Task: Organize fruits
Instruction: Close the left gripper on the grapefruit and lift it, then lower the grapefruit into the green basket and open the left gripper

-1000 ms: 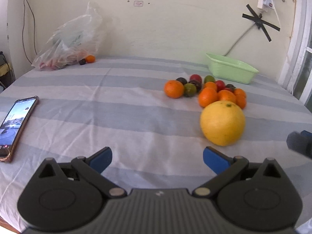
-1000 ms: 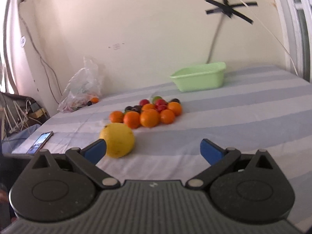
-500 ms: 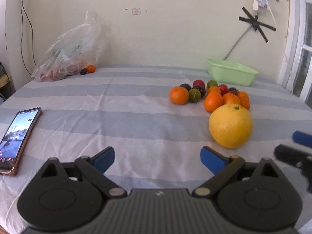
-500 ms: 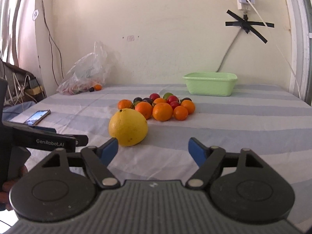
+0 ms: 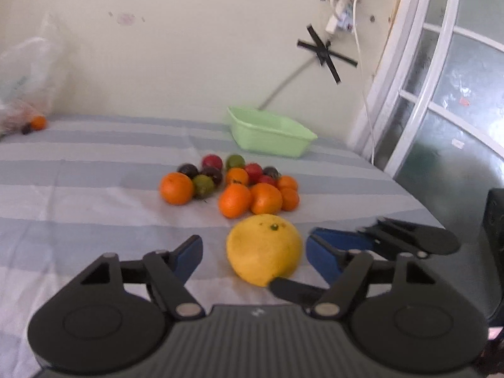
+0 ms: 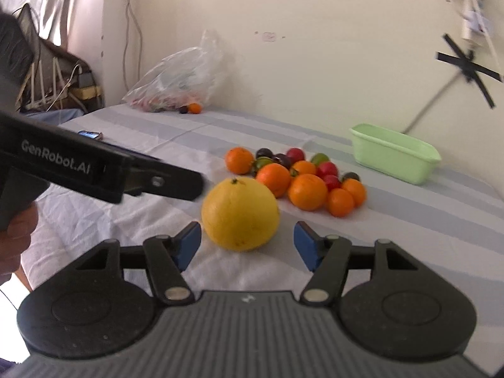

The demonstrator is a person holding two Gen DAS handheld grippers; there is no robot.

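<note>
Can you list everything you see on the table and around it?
grapefruit: 1, yellow, nearest, in front of the pile
oranges: 6 in the pile, 1 by the bag
small fruits: 3 red, 2 green, 3 dark, back of the pile
tub: 1, light green, behind the pile
plastic bag: 1, clear, against the wall
phone: 1, dark, far left
tablecloth: grey-white stripes
hand: 1, holding the left claw
left claw: black, blue pads, just been closing, grapefruit between, untouched
right claw: same
</note>
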